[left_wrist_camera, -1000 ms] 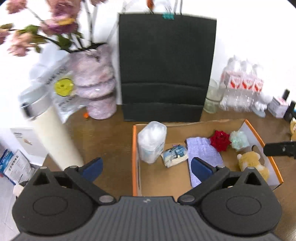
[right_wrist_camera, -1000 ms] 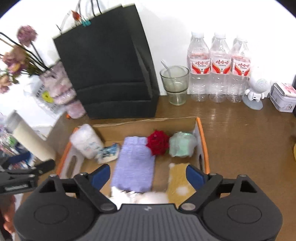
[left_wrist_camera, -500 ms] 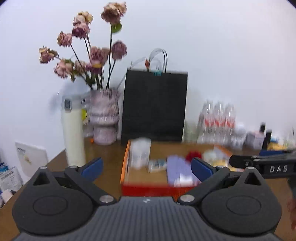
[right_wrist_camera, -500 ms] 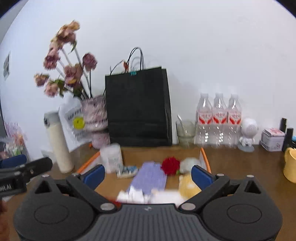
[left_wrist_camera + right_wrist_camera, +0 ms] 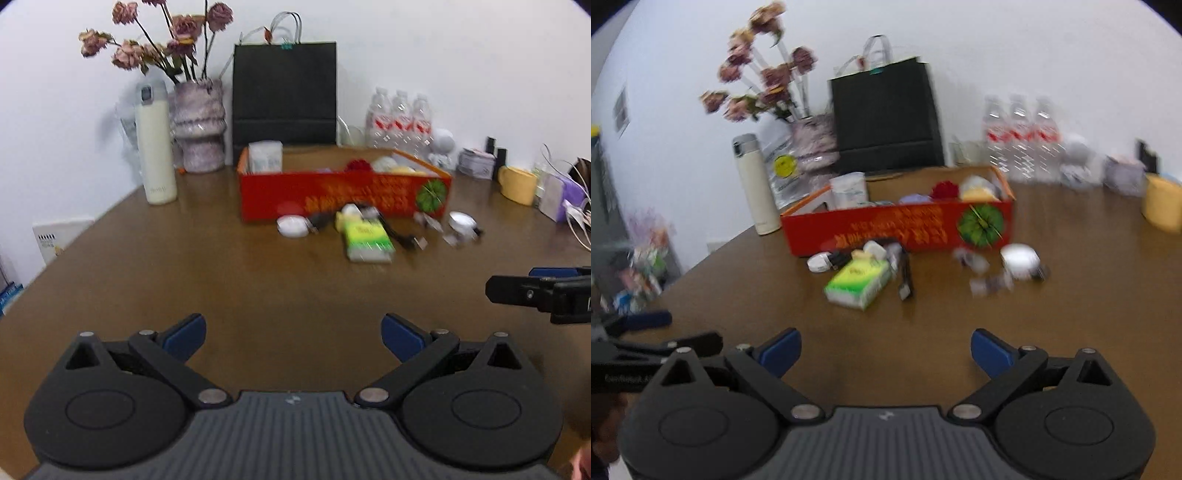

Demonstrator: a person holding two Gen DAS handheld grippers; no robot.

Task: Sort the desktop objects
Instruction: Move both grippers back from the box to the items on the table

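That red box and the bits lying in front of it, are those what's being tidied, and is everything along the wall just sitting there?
Part of the job:
red box
green tissue pack
white round case
black cable
small round tin

Just lying about:
black paper bag
flower vase
white flask
water bottles
yellow mug

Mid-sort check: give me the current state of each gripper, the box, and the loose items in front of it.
left gripper: open, empty
right gripper: open, empty
red box: topless, partly filled
green tissue pack: lying flat on the table, outside the box
white round case: on table, unsorted
thermos: upright, capped
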